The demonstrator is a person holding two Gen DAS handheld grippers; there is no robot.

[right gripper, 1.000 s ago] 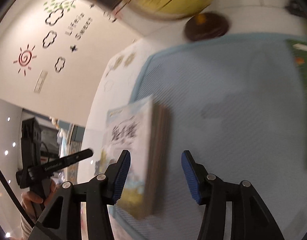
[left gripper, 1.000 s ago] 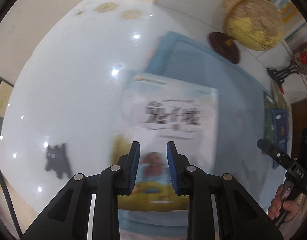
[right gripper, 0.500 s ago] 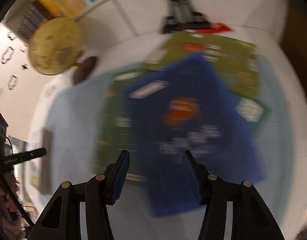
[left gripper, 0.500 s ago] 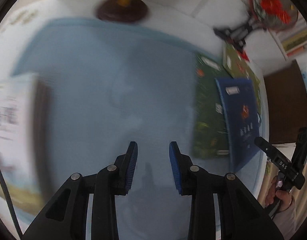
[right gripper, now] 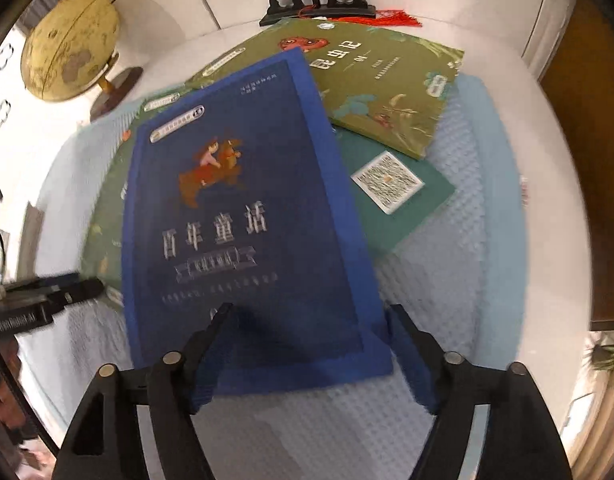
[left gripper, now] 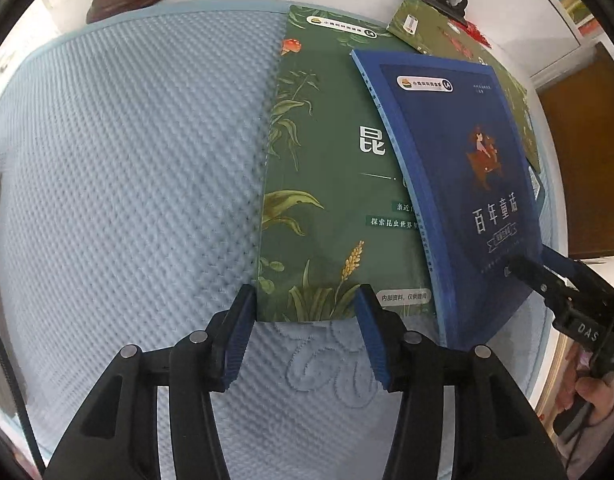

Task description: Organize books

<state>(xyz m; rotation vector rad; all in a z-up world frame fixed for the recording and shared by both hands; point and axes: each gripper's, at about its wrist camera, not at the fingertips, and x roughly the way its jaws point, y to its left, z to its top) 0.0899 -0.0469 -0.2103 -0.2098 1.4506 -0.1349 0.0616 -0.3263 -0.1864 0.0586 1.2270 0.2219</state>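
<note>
A dark green book point(left gripper: 331, 168) lies flat on the light blue mat point(left gripper: 127, 160). A dark blue book point(left gripper: 467, 184) rests askew on its right half. My left gripper point(left gripper: 303, 320) points down at the green book's near left corner. Its jaws are opening, the corner sits between the fingers, and the pads do not press it. My right gripper point(right gripper: 311, 344) hangs over the near edge of the blue book point(right gripper: 243, 220). Its jaws are opening wide and nothing is gripped. The right gripper point(left gripper: 547, 284) also shows in the left wrist view.
An olive green book point(right gripper: 379, 80) and a teal cover with a QR code point(right gripper: 391, 184) lie behind the blue book. A globe point(right gripper: 67, 48) and a black stand point(right gripper: 319, 0) sit at the back. A book pile's edge point(right gripper: 29, 232) shows at the mat's left.
Both grippers swept from the pale-covered book at the mat's left across to the green and blue books on its right. Both pairs of jaws stand wider than before.
</note>
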